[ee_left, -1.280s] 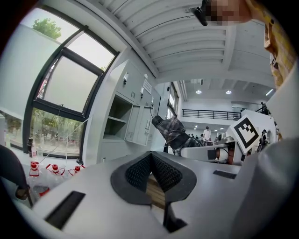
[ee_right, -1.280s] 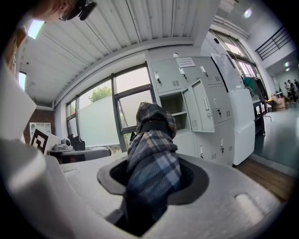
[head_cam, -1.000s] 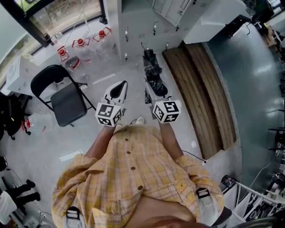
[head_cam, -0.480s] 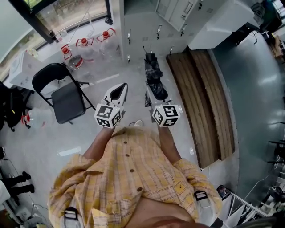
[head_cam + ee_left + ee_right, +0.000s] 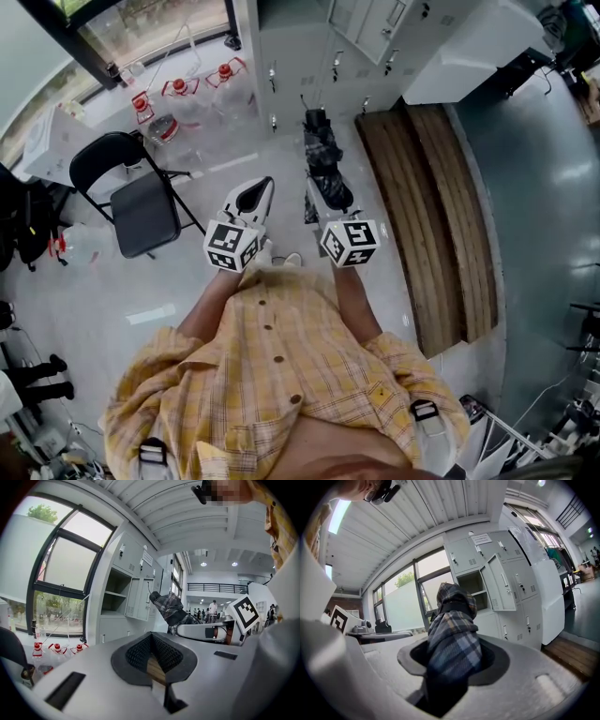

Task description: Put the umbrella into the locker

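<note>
A folded dark plaid umbrella (image 5: pixel 322 155) points toward the grey lockers (image 5: pixel 295 56) and stays short of them. My right gripper (image 5: pixel 325 192) is shut on its near end. In the right gripper view the umbrella (image 5: pixel 453 632) fills the gap between the jaws, and beyond it one locker compartment (image 5: pixel 471 584) stands open with its door (image 5: pixel 496 590) swung aside. My left gripper (image 5: pixel 262 184) hovers beside it on the left, jaws together and holding nothing. The left gripper view shows its closed tips (image 5: pixel 151 635) and the umbrella (image 5: pixel 170 609) off to the right.
A black folding chair (image 5: pixel 139 202) stands on the left. Large water bottles with red caps (image 5: pixel 178 98) sit by the window. A long wooden bench (image 5: pixel 433 202) runs along the right, with a white cabinet (image 5: pixel 469 52) behind it. Grey floor lies ahead.
Both grippers and the person have drifted a little toward the lockers. The right gripper's hold on the umbrella is unchanged, and the left stays shut.
</note>
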`<state>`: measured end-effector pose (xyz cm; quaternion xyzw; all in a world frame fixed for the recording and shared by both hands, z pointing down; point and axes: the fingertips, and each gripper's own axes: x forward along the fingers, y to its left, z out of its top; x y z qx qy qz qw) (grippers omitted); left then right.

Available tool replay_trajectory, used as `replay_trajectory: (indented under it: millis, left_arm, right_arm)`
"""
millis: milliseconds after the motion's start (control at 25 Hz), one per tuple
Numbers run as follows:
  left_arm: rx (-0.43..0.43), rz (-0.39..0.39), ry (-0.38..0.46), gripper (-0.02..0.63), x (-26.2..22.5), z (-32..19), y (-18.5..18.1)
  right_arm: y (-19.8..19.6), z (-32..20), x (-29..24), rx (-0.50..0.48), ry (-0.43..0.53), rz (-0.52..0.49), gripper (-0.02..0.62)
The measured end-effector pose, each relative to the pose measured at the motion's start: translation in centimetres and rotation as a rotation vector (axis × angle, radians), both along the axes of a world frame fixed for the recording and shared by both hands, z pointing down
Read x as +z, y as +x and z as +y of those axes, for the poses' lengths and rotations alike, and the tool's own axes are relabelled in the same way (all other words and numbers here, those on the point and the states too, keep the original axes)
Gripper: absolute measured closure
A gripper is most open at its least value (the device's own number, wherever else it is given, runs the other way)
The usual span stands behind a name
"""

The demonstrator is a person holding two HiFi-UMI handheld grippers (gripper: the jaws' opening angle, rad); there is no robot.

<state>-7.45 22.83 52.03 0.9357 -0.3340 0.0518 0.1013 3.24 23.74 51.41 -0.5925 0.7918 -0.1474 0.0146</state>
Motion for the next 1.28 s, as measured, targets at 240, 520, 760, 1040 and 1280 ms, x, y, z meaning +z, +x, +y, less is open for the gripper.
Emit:
replay_trajectory:
  millis: [240, 520, 760, 1040, 1280]
  left_arm:
    - [-0.026, 0.02, -0.023, 0.601, 1.2, -1.6, -0.3]
    - [-0.022, 0.027, -0.021, 0.601, 1.6, -5.2, 1.1]
    - [-0.014, 0.039, -0.029, 0.601, 2.2, -9.0, 1.9]
    - [-0.001, 0.066, -0.024, 0.601, 1.4, -15.9, 3.4]
    - [0.02, 0.076, -0.017, 0.601, 0.6, -21.4, 4.2]
  right_arm:
    - [0.5, -1.6, 0.7, -0.005, -0.015, 0.001, 0.407]
    - [1.6, -5.0, 0.9, -0.009, -0.02, 0.019, 0.407]
    - [2.4, -8.9, 1.1, -0.004, -0.017, 0.028, 0.405]
    - [3.6, -15.2, 0.6, 0.004, -0.008, 0.041, 0.405]
    - [4.6, -20.7, -0.4, 0.033, 0.004, 0.039, 0.405]
